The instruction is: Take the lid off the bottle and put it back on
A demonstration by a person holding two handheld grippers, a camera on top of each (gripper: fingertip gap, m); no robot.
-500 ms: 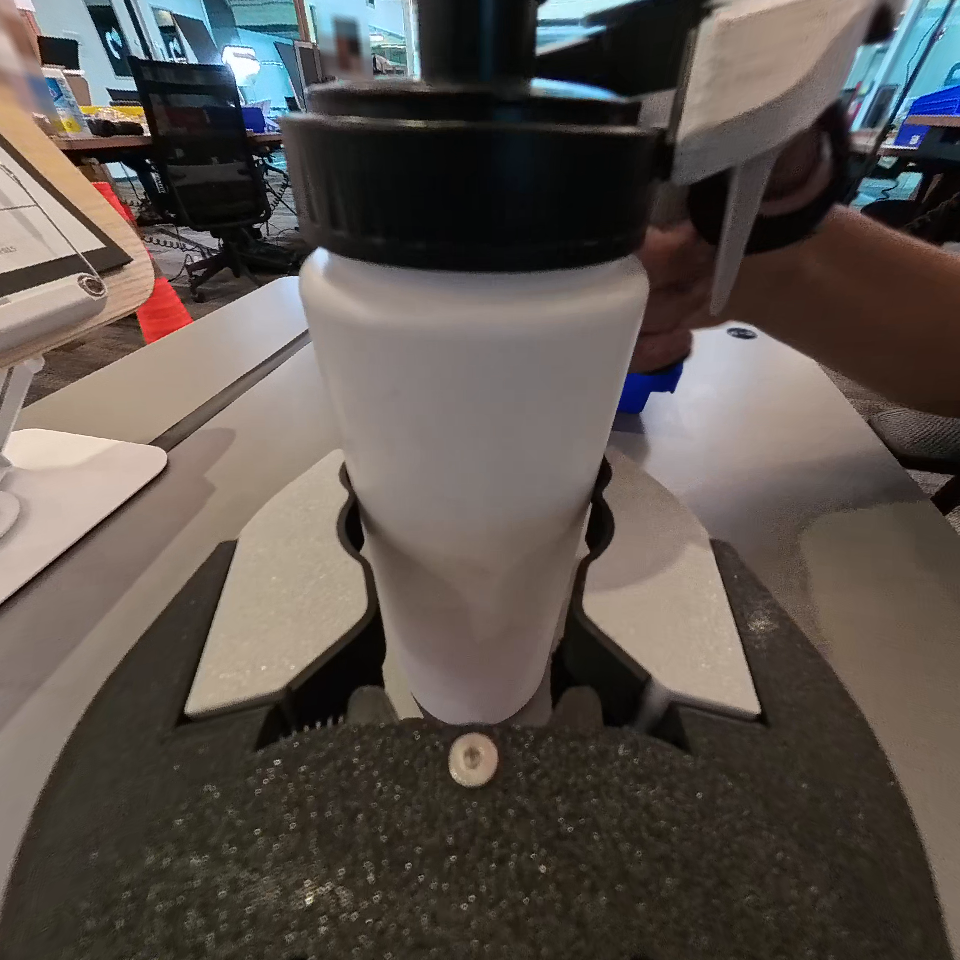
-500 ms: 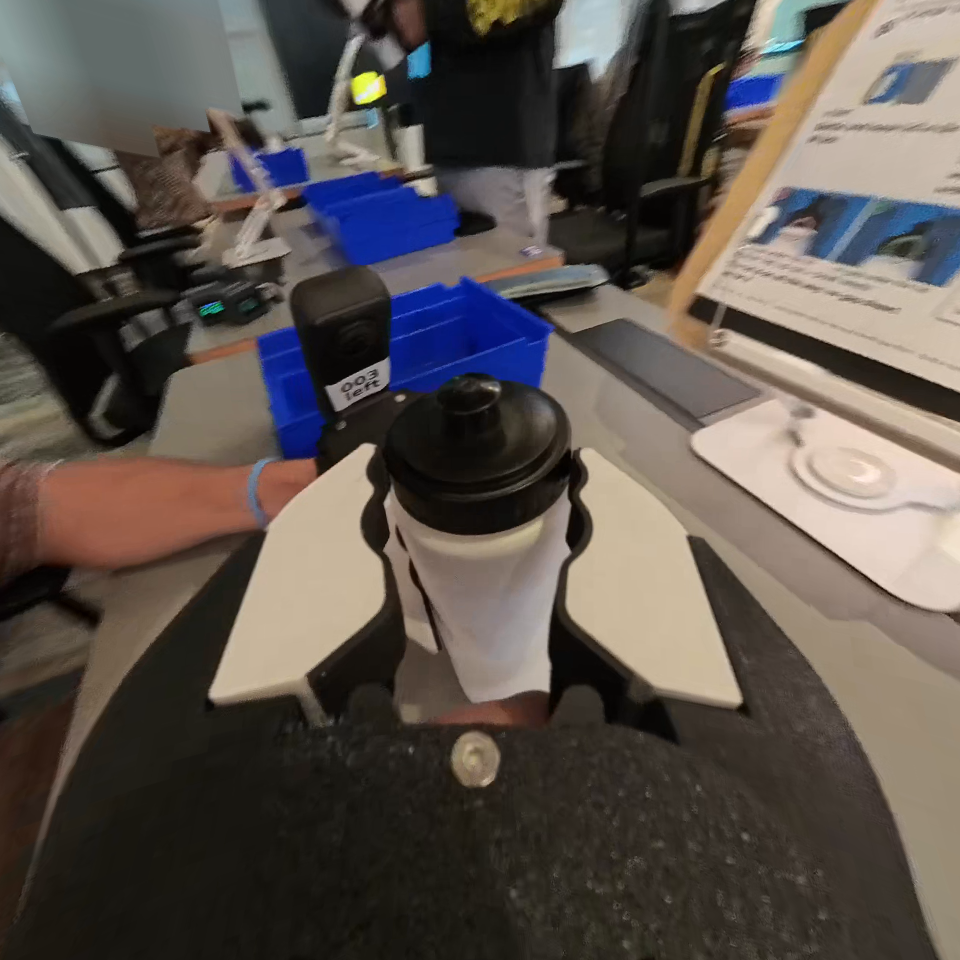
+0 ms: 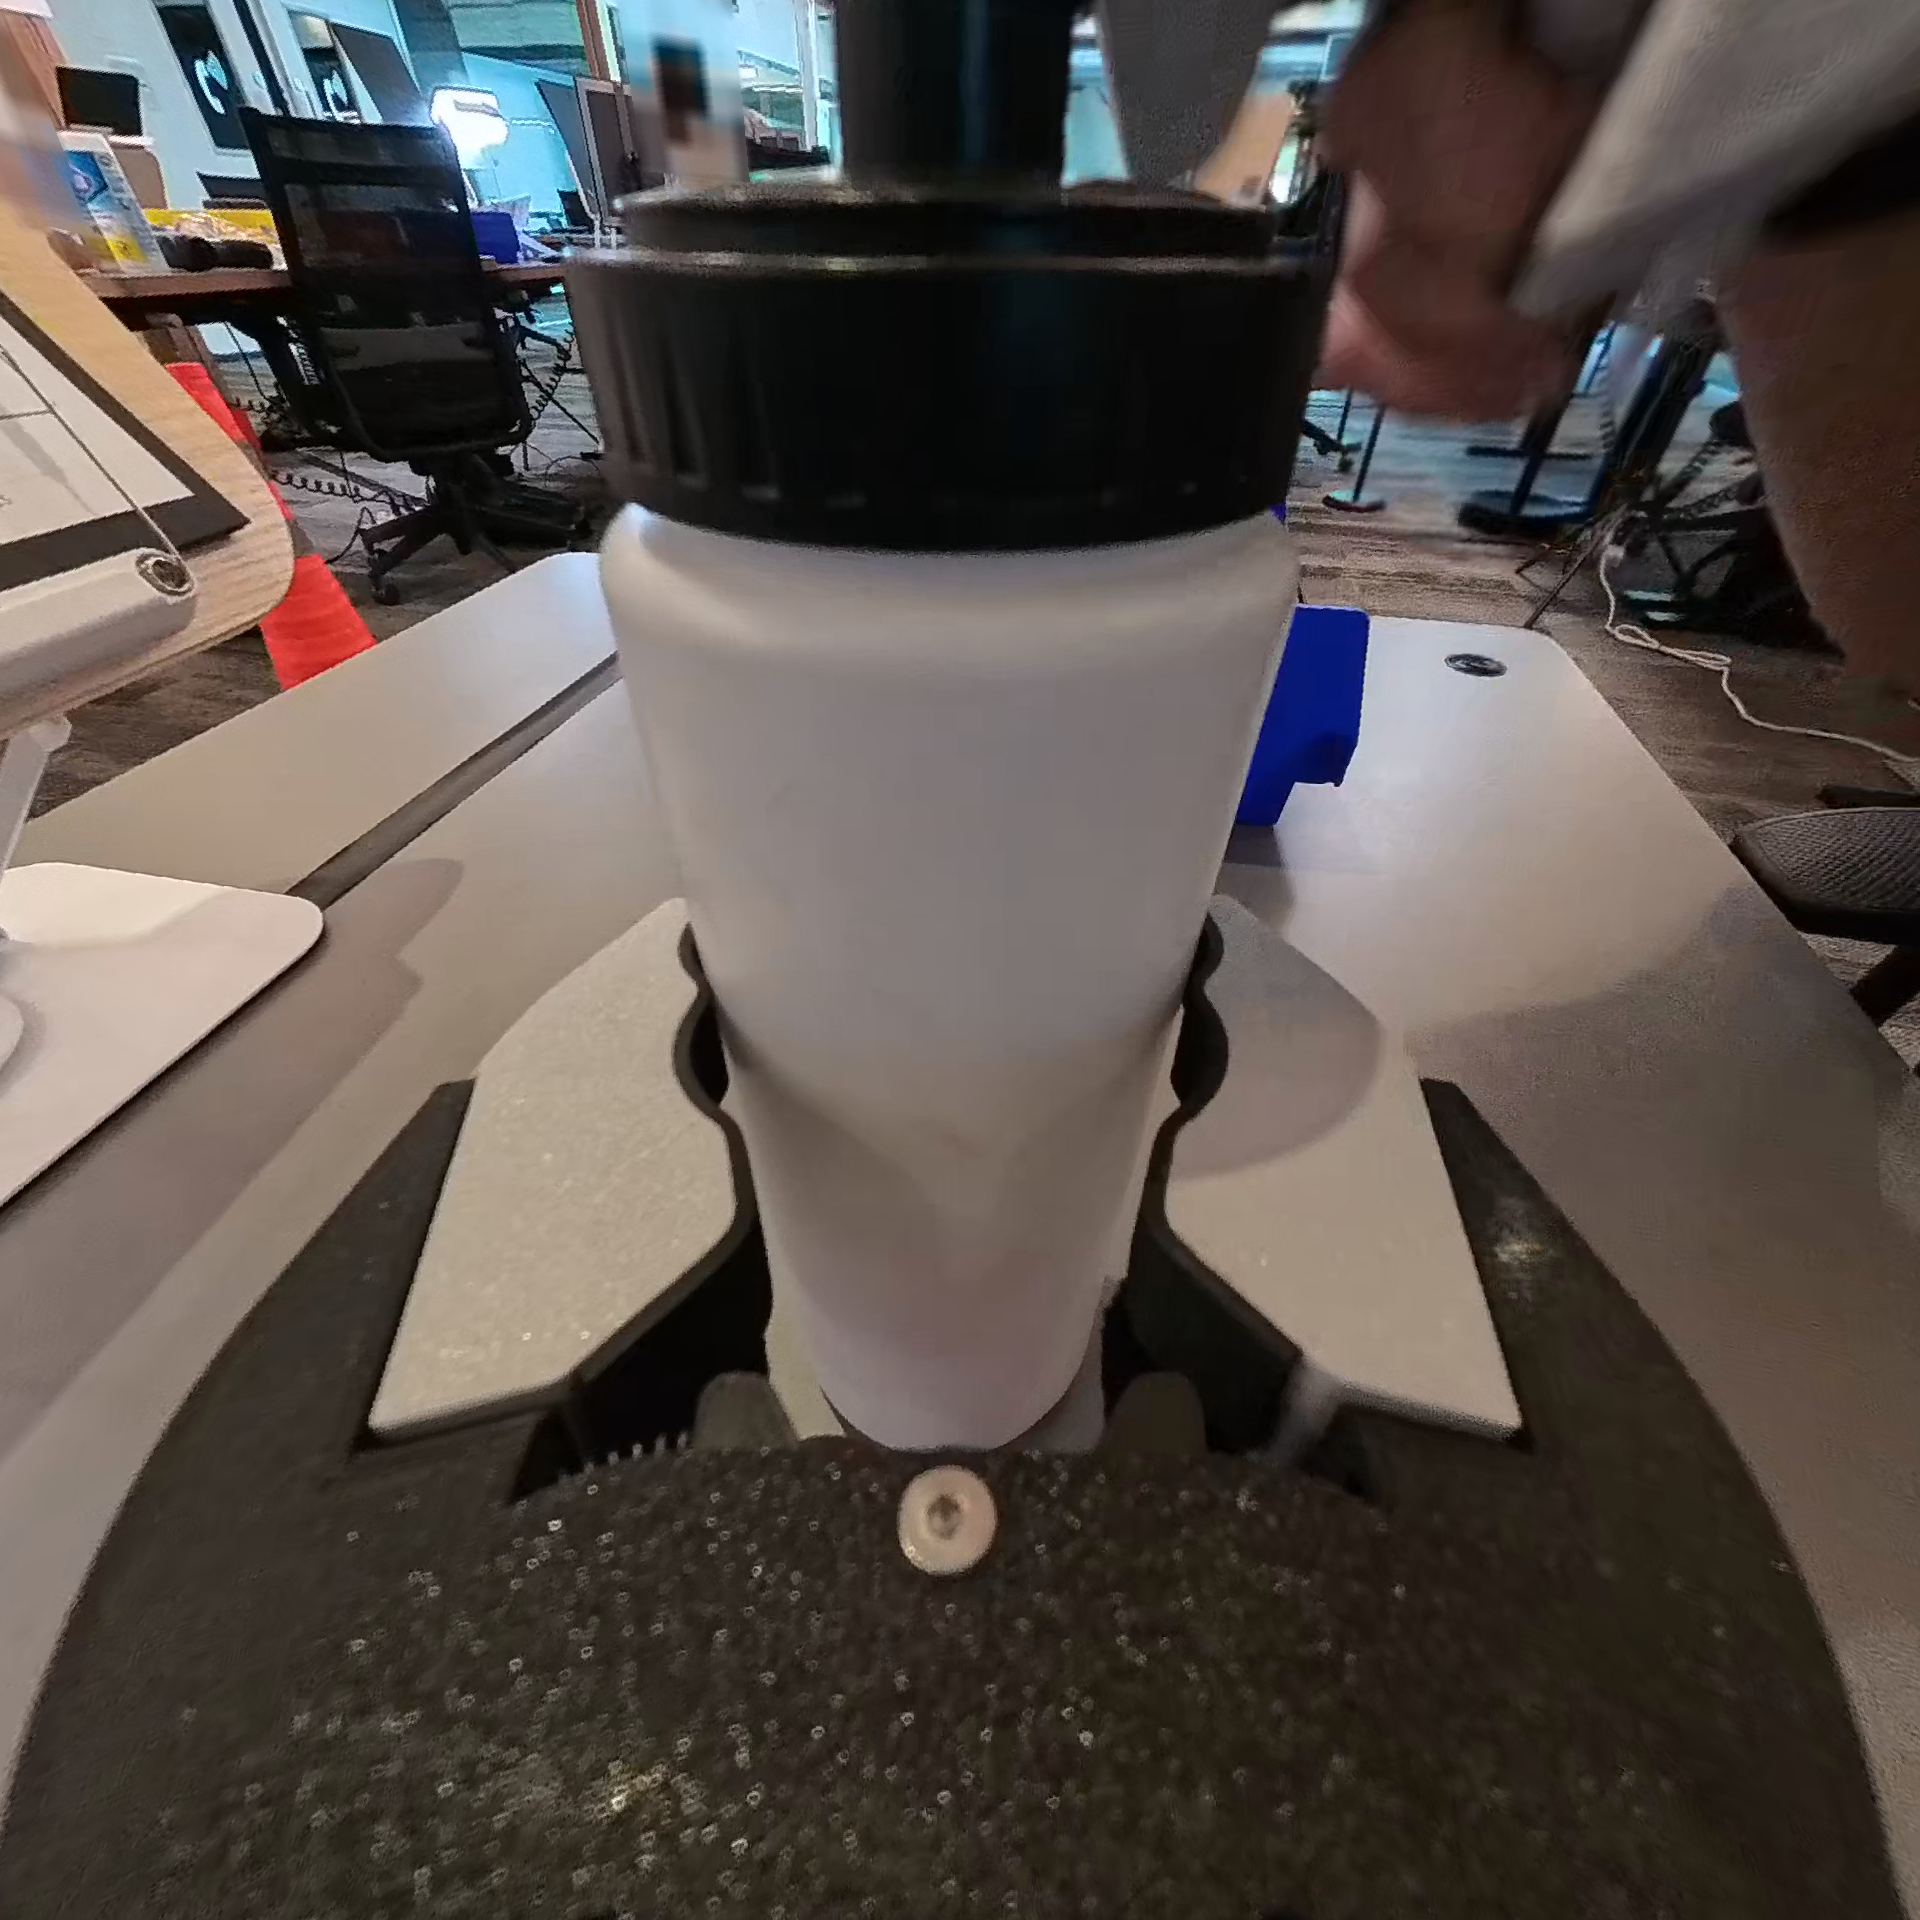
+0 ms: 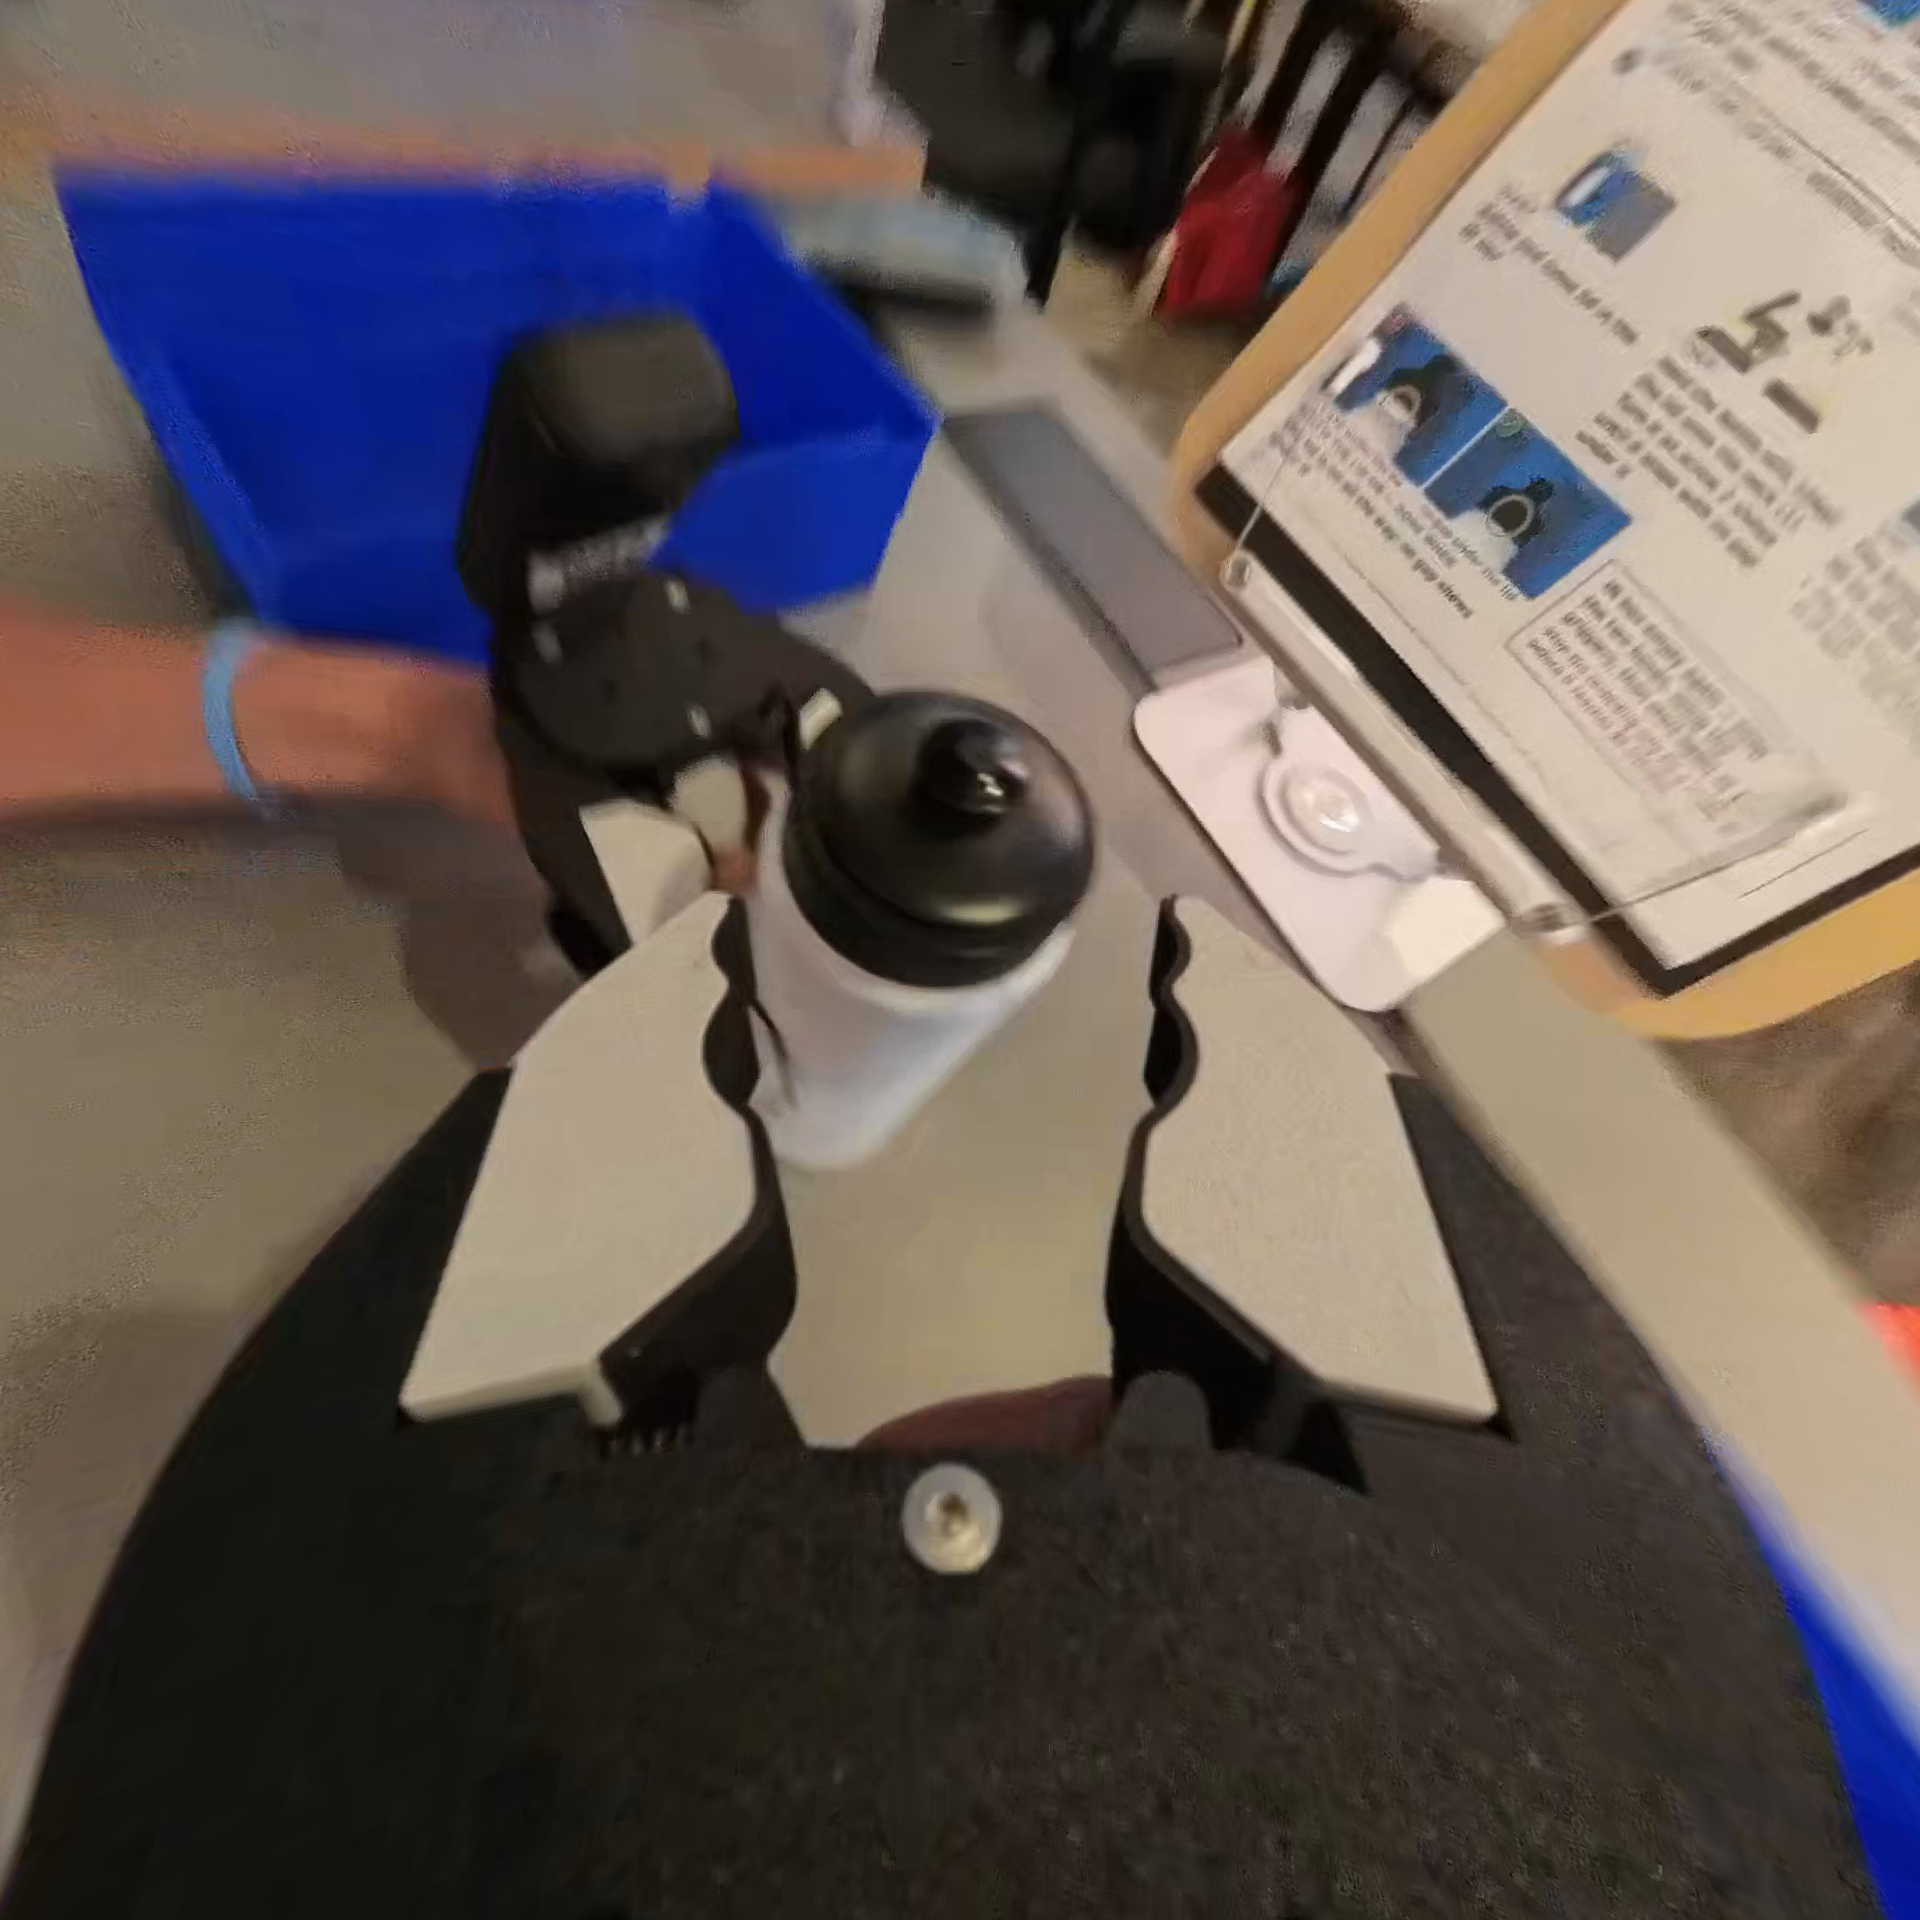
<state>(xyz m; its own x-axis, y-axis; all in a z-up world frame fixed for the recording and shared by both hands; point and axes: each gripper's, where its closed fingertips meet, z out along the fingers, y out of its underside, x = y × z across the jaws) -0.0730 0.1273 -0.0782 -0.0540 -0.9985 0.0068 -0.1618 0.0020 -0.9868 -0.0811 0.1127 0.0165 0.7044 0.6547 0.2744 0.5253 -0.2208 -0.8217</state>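
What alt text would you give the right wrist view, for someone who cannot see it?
Blurred view from above, along the open fingers of the right gripper, onto a white bottle with its black lid on, standing on a grey table. The left gripper meets the bottle's far side, with a blue bin behind and an instruction board at right.

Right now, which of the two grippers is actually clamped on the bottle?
The left gripper: its pads press both sides of the white bottle. The right gripper is open above it, with bare table beside its right-hand finger; the black lid is on.
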